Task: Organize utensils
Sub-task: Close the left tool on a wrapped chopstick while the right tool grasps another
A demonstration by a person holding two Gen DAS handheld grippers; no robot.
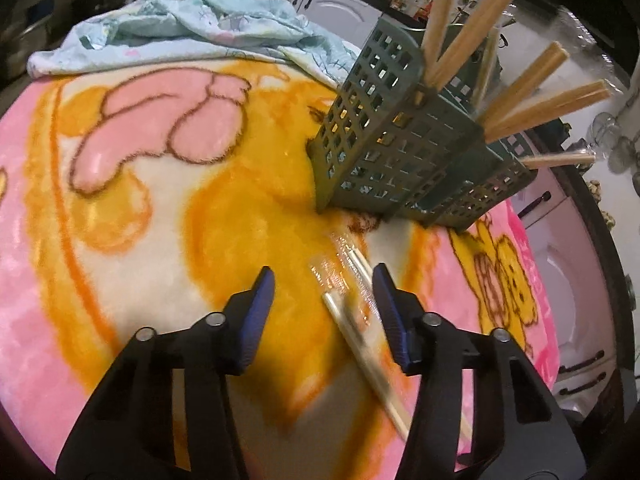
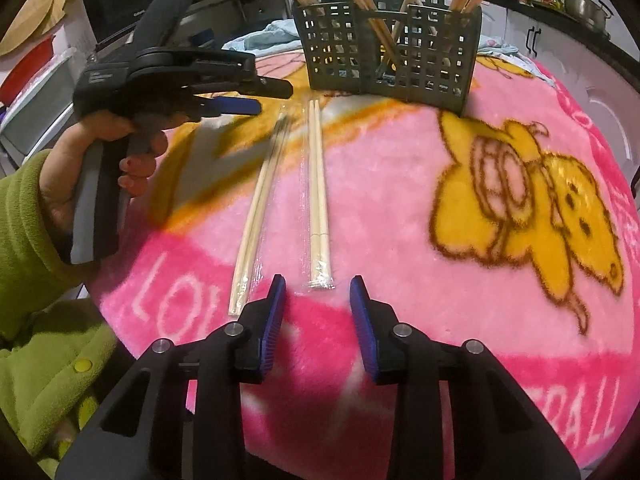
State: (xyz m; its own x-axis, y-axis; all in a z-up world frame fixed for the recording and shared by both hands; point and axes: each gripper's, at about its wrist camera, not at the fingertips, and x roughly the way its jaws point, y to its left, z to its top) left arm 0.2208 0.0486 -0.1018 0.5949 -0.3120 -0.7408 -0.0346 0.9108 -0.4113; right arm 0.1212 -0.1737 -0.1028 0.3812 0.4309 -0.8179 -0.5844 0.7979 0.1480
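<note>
A green perforated utensil caddy point(image 1: 400, 152) point(image 2: 384, 48) stands on the pink and orange blanket point(image 2: 400, 208), with several wooden chopsticks point(image 1: 532, 76) upright in it. Two pairs of chopsticks in clear wrappers lie side by side in front of it. My left gripper point(image 1: 323, 276) is open over the left wrapped pair point(image 1: 352, 320) point(image 2: 260, 208), which lies between the fingers nearer the right one, untouched by the pads. From the side, the left gripper point(image 2: 240, 108) hovers above that pair's far end. My right gripper point(image 2: 318, 282) is open, its tips on either side of the near end of the right wrapped pair point(image 2: 318, 192).
A crumpled light blue cloth point(image 1: 180, 28) lies at the blanket's far edge behind the caddy. A hand in a green sleeve point(image 2: 24, 220) holds the left gripper. White cabinets point(image 1: 572, 264) and a counter with a metal pot point(image 2: 584, 4) surround the table.
</note>
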